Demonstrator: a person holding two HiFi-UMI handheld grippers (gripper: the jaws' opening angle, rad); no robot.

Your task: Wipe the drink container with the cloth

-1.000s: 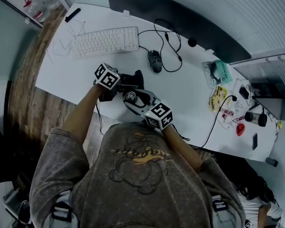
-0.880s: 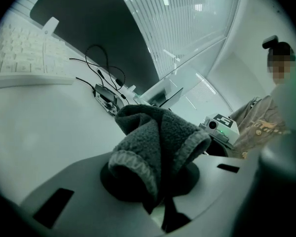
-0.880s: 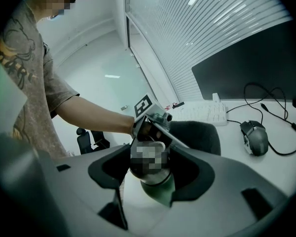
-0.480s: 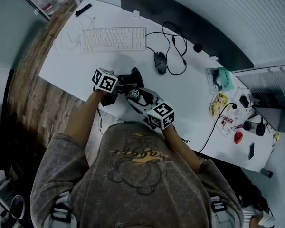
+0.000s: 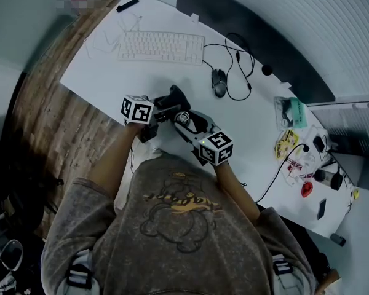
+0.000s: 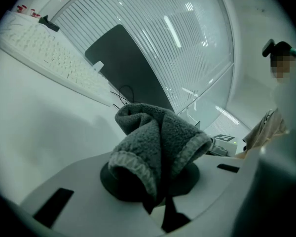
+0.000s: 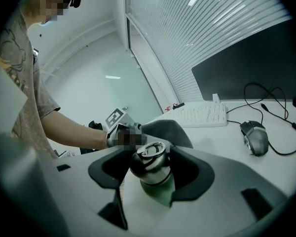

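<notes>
cloth sits just off the container's capped end

the right hand-held gripper is clenched around the drink container, held by the near edge of the bench. its long axis runs along the jaws, metal cap pointing away toward the person's left. the left hand-held gripper grasps the bunched grey cloth, which lies just beyond that cap; whether they touch i cannot tell. the wipe likely means bringing the cloth onto the container and drawing it along that axis.
</notes>
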